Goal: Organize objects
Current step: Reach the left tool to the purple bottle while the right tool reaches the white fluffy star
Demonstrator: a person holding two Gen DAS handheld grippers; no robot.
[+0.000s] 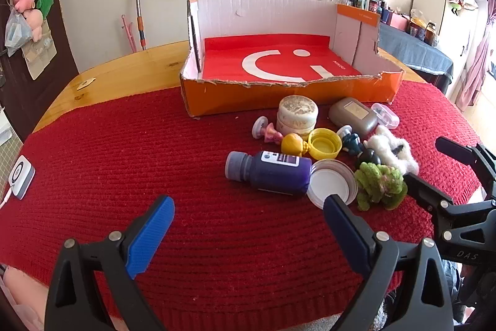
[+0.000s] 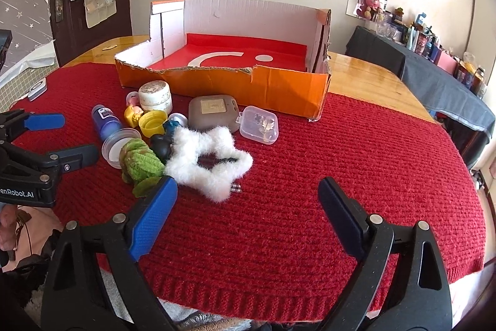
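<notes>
I'm hovering both sets of fingers wide, nothing between them. Left gripper [image 1: 248,207] is facing the purple bottle [image 1: 272,172] lying on its side on the worktop's red cloth [image 1: 124,145]: rigid, likely to roll, so I'd pinch across its body. Right gripper [image 2: 248,191] is eyeing the white fluffy star [image 2: 214,160], soft and light. The orange box [image 2: 279,89] is waiting empty behind.

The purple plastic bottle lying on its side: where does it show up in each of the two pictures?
Left wrist view: purple plastic bottle lies centre, just right of middle, on the red knitted cloth.
Right wrist view: same bottle sits far left.
Shared landmark: the orange cardboard box behind it.
</notes>
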